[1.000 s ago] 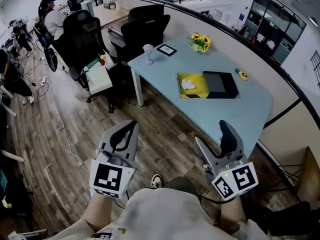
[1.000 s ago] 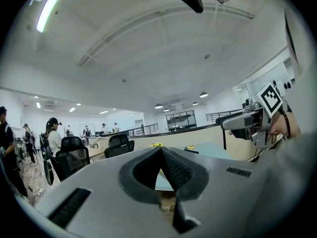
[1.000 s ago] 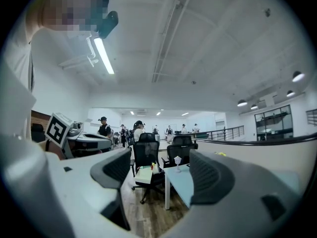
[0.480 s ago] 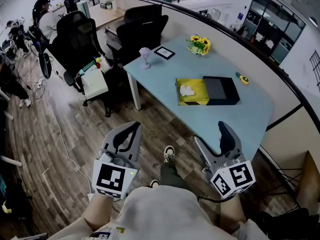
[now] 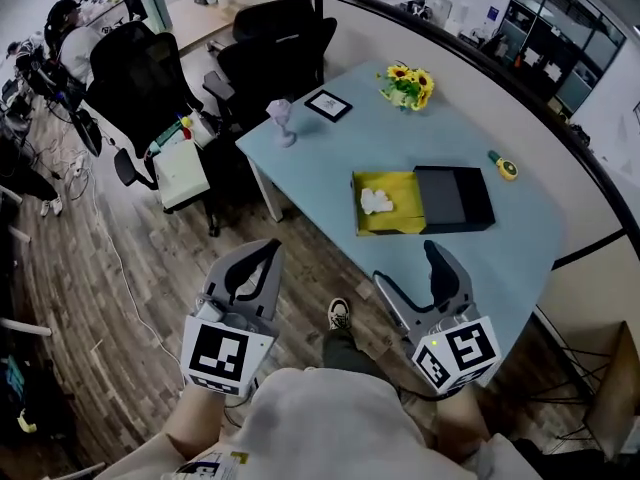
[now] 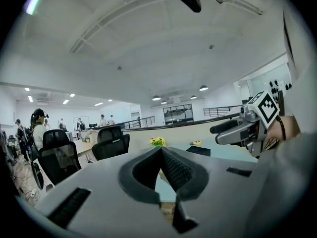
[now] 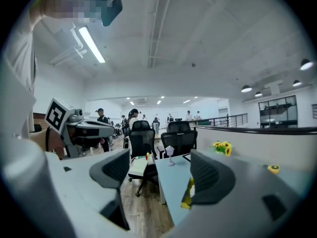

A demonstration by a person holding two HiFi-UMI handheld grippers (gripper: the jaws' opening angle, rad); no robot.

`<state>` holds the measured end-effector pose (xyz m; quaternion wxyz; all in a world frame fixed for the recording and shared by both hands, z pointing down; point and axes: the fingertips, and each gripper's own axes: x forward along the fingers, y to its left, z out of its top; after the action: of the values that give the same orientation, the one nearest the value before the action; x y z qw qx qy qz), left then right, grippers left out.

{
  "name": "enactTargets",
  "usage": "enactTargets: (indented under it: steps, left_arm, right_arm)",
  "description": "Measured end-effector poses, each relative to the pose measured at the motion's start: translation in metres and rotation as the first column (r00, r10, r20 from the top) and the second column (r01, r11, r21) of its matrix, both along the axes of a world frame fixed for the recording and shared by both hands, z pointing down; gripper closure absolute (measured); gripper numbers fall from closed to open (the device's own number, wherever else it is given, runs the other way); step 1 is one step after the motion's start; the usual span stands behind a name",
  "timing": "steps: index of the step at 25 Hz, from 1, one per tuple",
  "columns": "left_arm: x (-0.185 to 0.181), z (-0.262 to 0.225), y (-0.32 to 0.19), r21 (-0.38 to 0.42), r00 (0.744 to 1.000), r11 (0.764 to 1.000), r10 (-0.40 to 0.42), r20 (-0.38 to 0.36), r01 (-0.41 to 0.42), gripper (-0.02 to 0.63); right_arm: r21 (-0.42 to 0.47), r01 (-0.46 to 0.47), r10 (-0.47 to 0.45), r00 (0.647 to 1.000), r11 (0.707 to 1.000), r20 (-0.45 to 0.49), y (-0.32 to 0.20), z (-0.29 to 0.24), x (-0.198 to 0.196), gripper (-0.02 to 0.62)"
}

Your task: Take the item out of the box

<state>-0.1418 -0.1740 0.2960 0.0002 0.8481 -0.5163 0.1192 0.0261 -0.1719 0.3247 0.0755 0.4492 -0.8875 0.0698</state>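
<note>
On the light-blue table [image 5: 380, 148], an open yellow box [image 5: 395, 222] holds a white crumpled item [image 5: 376, 201]. Its black lid [image 5: 455, 199] lies against the box's right side. Both grippers hang over the wooden floor, short of the table's near edge. My left gripper [image 5: 266, 252] is shut with nothing in it, its tips meeting [image 6: 161, 150]. My right gripper [image 5: 411, 270] is open and empty, closest to the table's near edge. Between its pads [image 7: 213, 175] I see the yellow box [image 7: 186, 196] edge-on.
The table also carries sunflowers [image 5: 405, 85], a small framed picture [image 5: 328, 105], a pale goblet-shaped ornament [image 5: 281, 120] and a yellow tape measure [image 5: 503, 166]. Black office chairs [image 5: 270, 58] stand at its left end. A person's shoe [image 5: 339, 313] is on the floor below.
The view has moved nearer to the table, and the box now sits closer to the right gripper. Both grippers keep their states.
</note>
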Motion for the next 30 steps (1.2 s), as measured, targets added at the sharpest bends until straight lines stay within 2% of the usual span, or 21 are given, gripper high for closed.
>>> enactTargets:
  steps: [7,14,24,30]
  left_arm:
    - [0.013,0.032,-0.101,-0.083,0.999,0.996,-0.02,0.045,0.023,0.603]
    - [0.035,0.063,-0.182,-0.144,0.996,0.989,-0.003,0.091,0.016,0.603]
    - [0.05,0.085,-0.255,-0.184,0.995,0.983,0.004,0.104,0.015,0.603]
    - [0.056,0.102,-0.277,-0.221,0.993,0.975,0.033,0.111,-0.008,0.603]
  right_arm:
    - [-0.104,0.061,-0.06,0.998,0.993,0.014,-0.104,0.036,-0.001,0.216]
    - [-0.175,0.058,-0.061,0.998,0.983,-0.012,-0.192,0.075,0.016,0.216]
    - [-0.257,0.042,-0.056,0.997,0.965,-0.047,-0.264,0.112,0.047,0.23]
    - [-0.3,0.042,-0.064,0.996,0.953,-0.065,-0.282,0.134,0.046,0.23]
